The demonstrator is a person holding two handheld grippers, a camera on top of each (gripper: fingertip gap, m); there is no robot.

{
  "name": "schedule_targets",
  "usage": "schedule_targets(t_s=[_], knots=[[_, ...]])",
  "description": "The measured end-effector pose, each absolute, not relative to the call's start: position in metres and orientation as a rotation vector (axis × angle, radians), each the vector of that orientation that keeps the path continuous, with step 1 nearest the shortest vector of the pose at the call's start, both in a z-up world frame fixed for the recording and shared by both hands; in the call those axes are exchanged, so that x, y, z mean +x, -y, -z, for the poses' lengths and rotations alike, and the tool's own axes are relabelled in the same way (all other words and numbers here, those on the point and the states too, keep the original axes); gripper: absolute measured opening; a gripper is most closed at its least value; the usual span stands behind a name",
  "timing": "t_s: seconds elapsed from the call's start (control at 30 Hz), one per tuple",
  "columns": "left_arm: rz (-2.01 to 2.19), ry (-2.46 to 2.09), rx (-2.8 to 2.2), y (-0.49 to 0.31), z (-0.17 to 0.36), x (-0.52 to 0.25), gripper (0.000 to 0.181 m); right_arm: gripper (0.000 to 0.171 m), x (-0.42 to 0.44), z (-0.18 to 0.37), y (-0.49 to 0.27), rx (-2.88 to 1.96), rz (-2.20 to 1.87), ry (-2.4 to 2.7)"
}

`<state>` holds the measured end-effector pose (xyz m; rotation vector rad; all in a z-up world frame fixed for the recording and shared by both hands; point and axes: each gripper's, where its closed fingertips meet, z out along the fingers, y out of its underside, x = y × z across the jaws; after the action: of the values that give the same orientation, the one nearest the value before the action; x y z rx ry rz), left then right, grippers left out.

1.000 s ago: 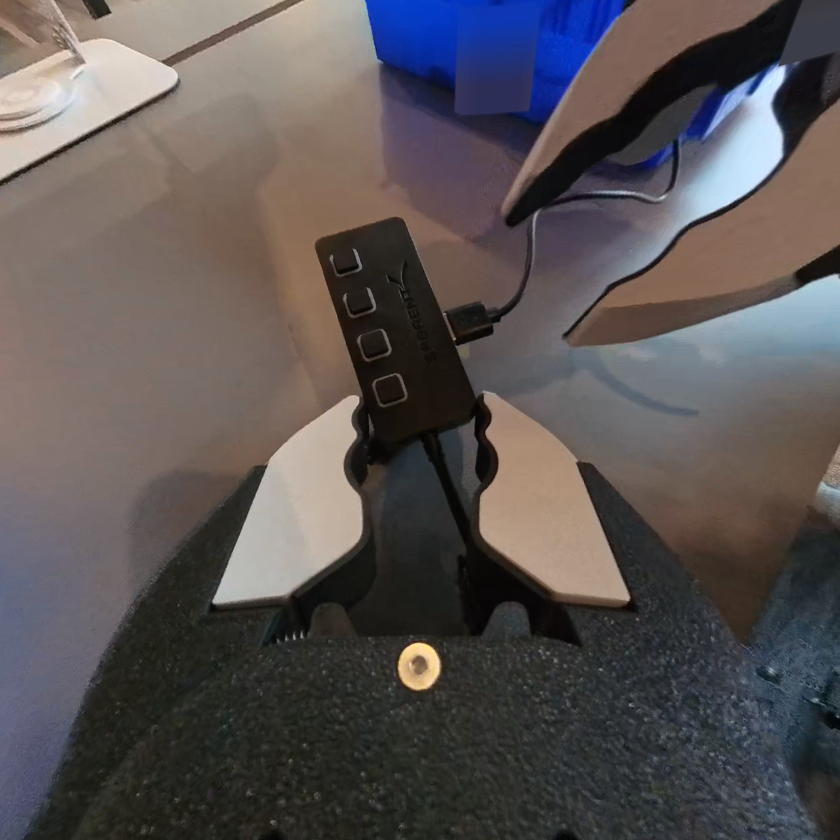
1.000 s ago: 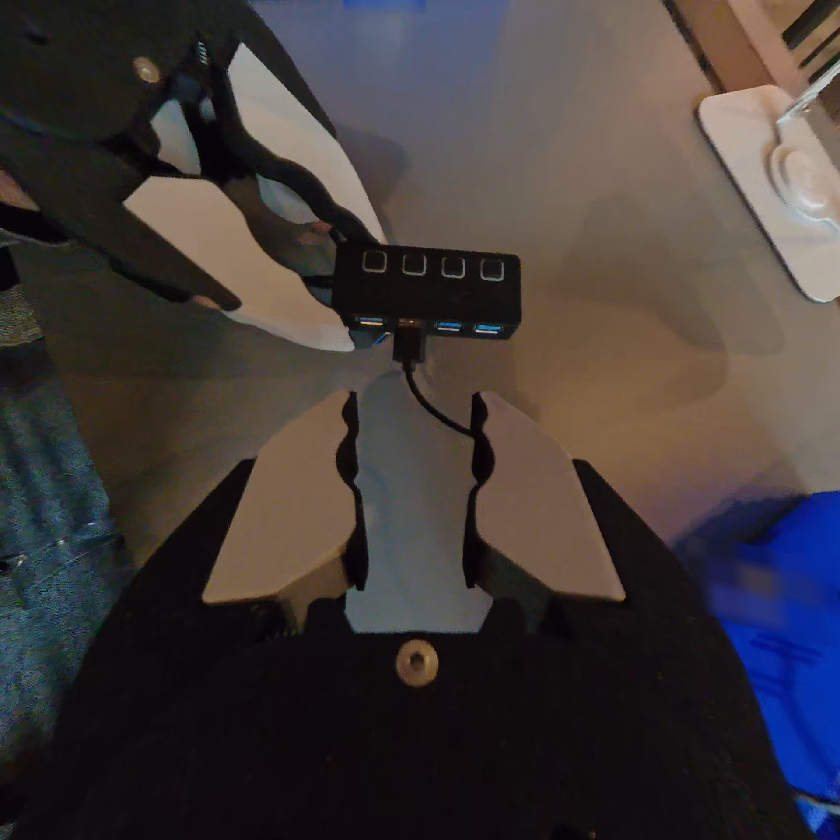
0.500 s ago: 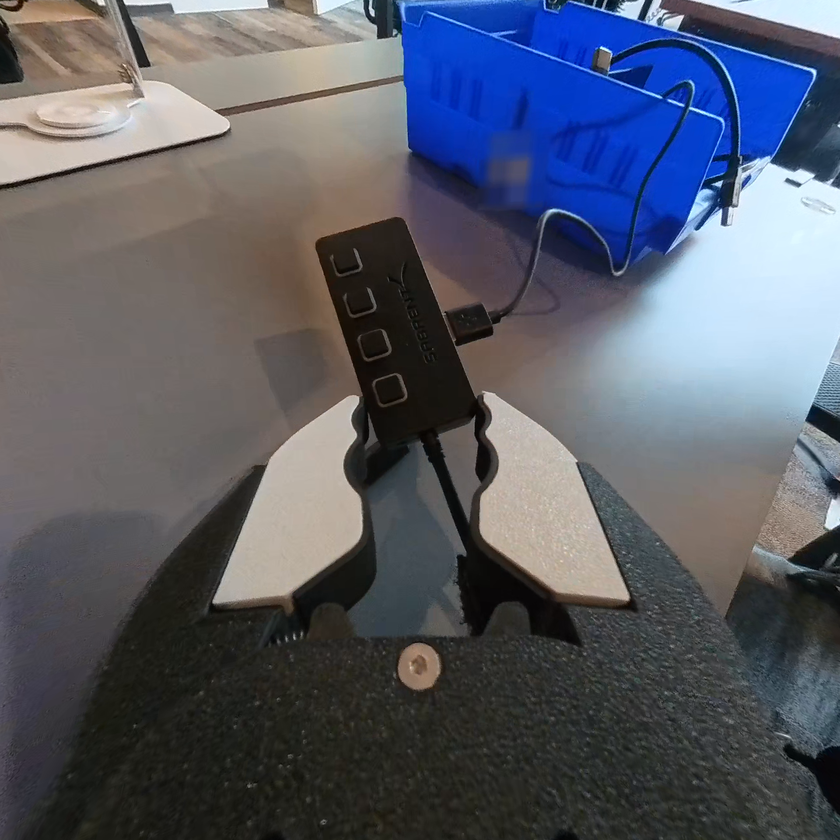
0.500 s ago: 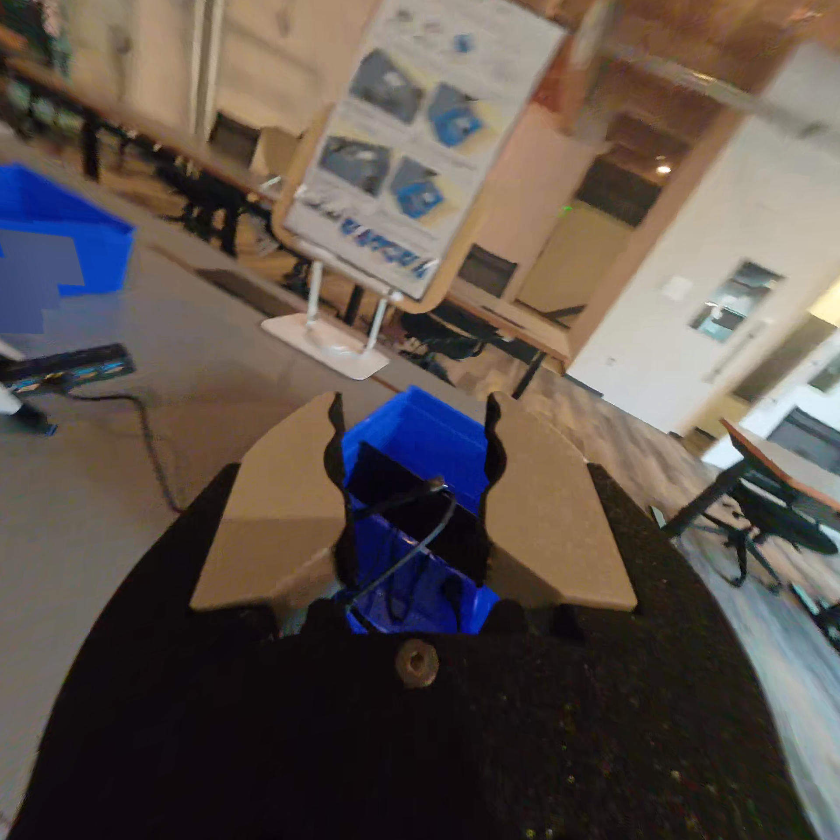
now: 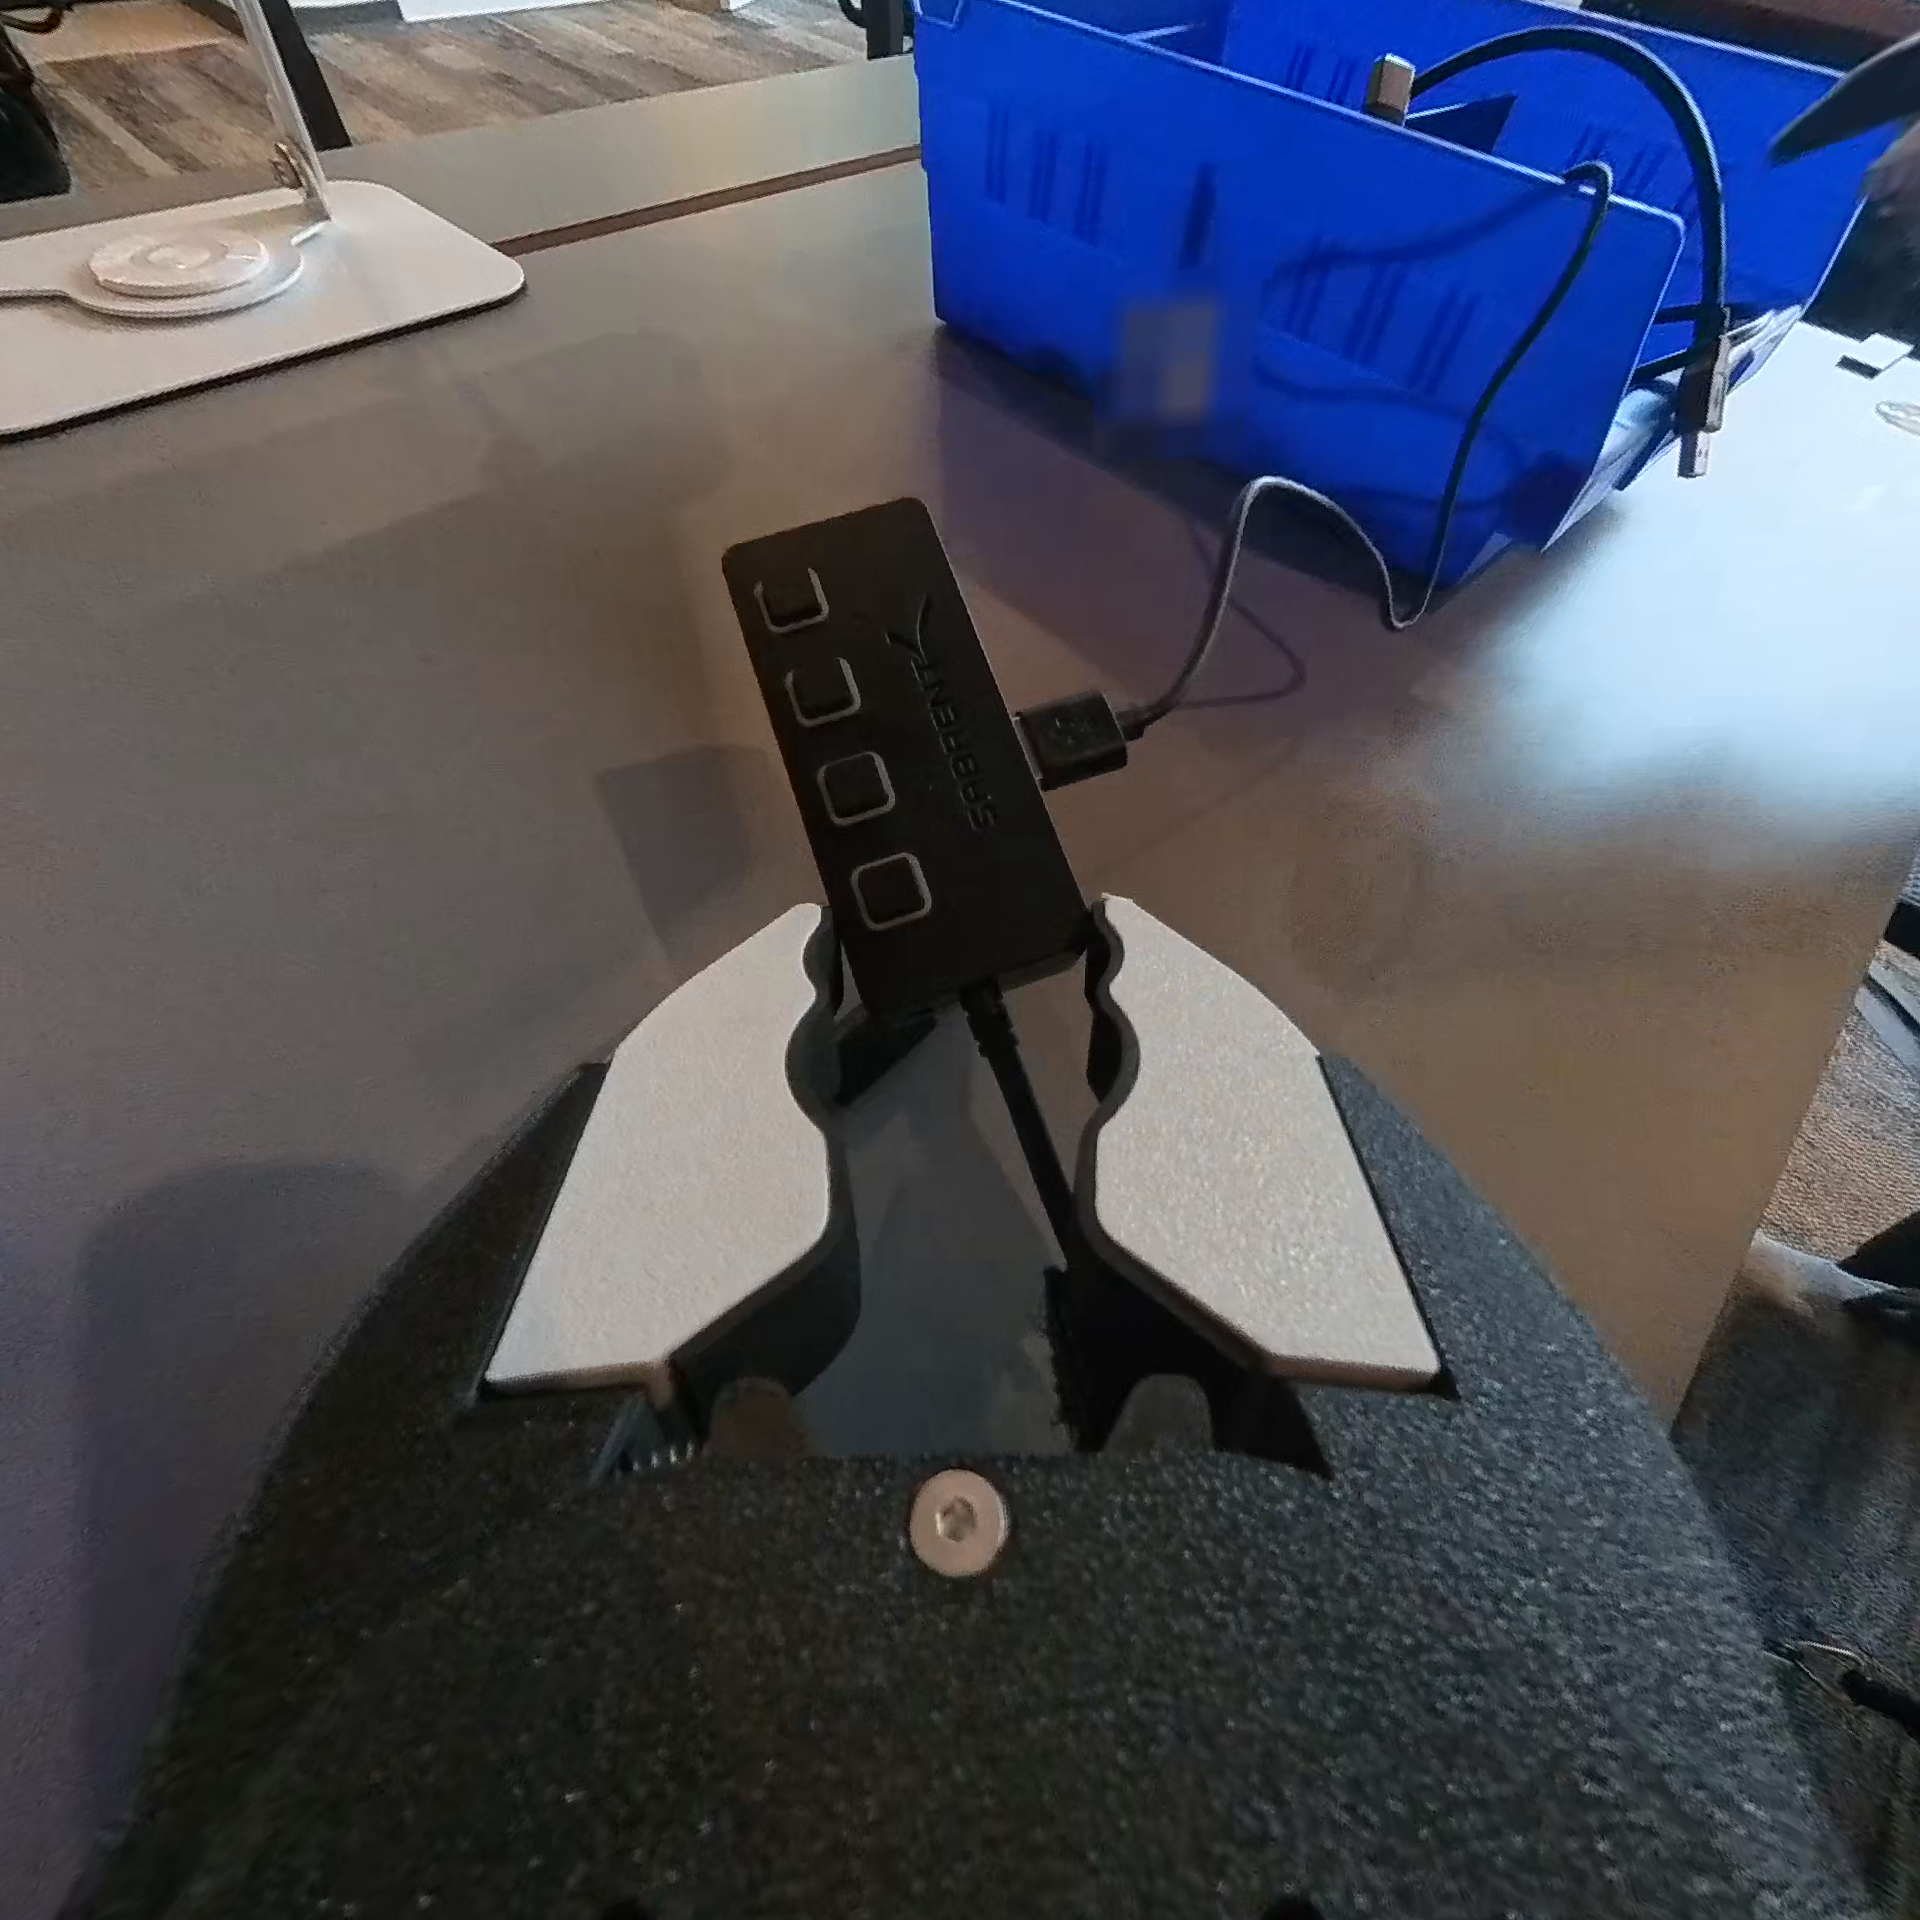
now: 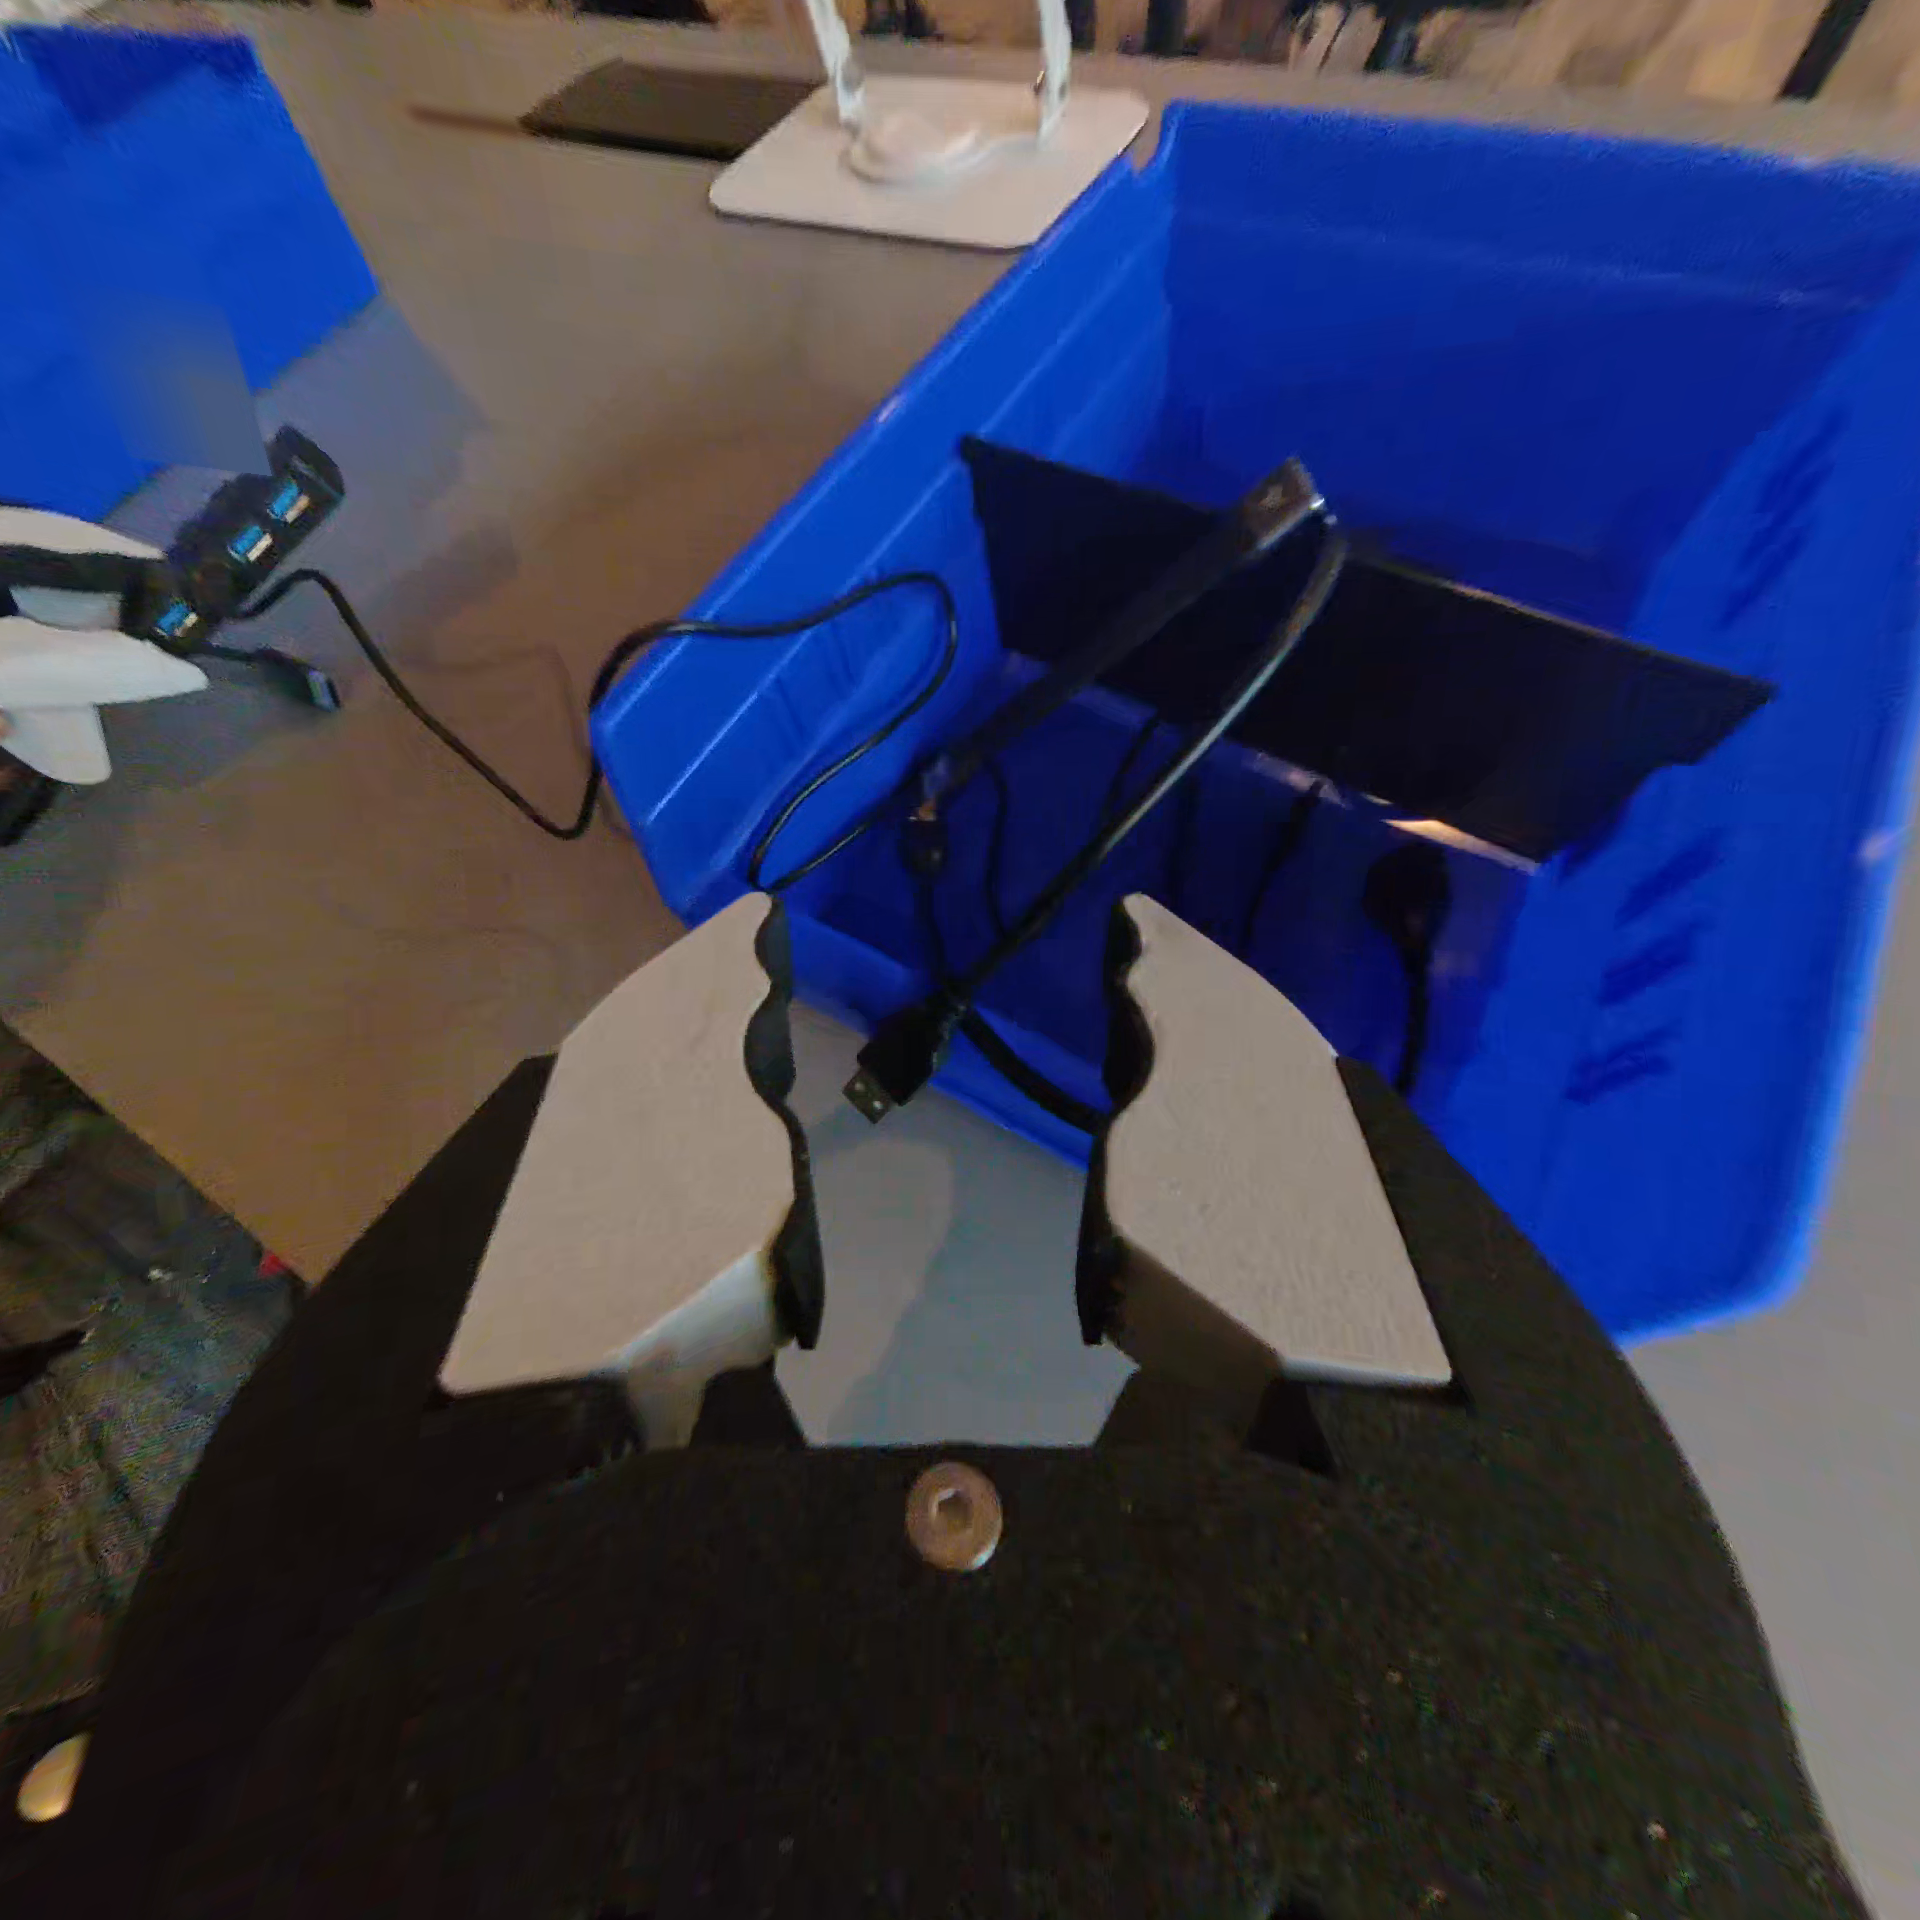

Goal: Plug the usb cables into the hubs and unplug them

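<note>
While the left gripper clamps it, the inventory reads:
Hub [image 5: 906,764]: one, black, centre of the left wrist view; four square buttons on top; near end pinched between the jaws.
Left gripper [image 5: 961,961]: one, jaws closed on the hub.
Plugged cable [image 5: 1075,740]: one black plug seated in the hub's right side, its lead running to the upper right.
Right gripper [image 6: 948,971]: one, jaws apart, holding nothing.
Loose plug [image 6: 902,1055]: one, hanging between the right fingertips, touching neither.
Blue bins [image 6: 1538,312]: two in the right wrist view, upper left and right.
Table [image 5: 312,675]: one, grey.
</note>
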<state>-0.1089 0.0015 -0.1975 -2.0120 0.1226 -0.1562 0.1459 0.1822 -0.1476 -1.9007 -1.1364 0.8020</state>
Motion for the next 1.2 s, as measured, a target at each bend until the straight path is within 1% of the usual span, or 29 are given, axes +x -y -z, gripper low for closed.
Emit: schedule_targets(t_s=[0.03, 0.07, 0.13, 0.2, 0.27, 0.47, 0.77, 0.83, 0.9, 1.03, 1.1, 1.2], knots=[[0.157, -0.122, -2.011, -0.001, 0.197, -0.109, 0.045, 0.055, 0.141, 0.155, -0.183, -1.917, -0.798, 1.153], [0.160, -0.121, -2.010, -0.001, 0.197, -0.109, 0.046, 0.050, 0.137, 0.162, -0.184, -1.938, -0.783, 1.167], [0.167, -0.121, -2.011, -0.001, 0.197, -0.109, 0.046, 0.009, 0.135, 0.171, -0.187, -1.955, -0.726, 1.187], [0.163, -0.119, -2.012, -0.002, 0.197, -0.109, 0.046, 0.005, 0.130, 0.166, -0.185, -1.881, -0.725, 1.207], [0.160, -0.121, -2.013, -0.002, 0.198, -0.109, 0.046, 0.004, 0.129, 0.145, -0.185, -1.780, -0.734, 1.160], [0.140, -0.092, -2.023, -0.003, 0.199, -0.113, 0.046, 0.003, 0.125, 0.051, -0.156, -1.431, -0.936, 0.997], [0.171, -0.028, -1.990, -0.003, 0.194, -0.121, 0.045, 0.004, 0.067, -0.068, -0.070, -1.011, -1.172, 1.039], [0.182, -0.020, -1.977, -0.002, 0.193, -0.121, 0.045, 0.004, 0.053, -0.083, -0.057, -0.983, -1.230, 1.017], [0.187, -0.017, -1.968, -0.002, 0.191, -0.122, 0.045, 0.003, 0.038, -0.082, -0.049, -0.999, -1.277, 0.980], [0.169, -0.019, -1.972, -0.002, 0.192, -0.122, 0.045, 0.003, 0.017, -0.040, -0.042, -1.114, -1.375, 0.835], [0.156, -0.024, -1.974, -0.002, 0.192, -0.122, 0.045, 0.003, 0.016, -0.020, -0.034, -1.161, -1.400, 0.750], [0.126, -0.013, -1.992, -0.003, 0.195, -0.124, 0.045, 0.003, 0.030, -0.006, -0.022, -1.149, -1.330, 0.646]])
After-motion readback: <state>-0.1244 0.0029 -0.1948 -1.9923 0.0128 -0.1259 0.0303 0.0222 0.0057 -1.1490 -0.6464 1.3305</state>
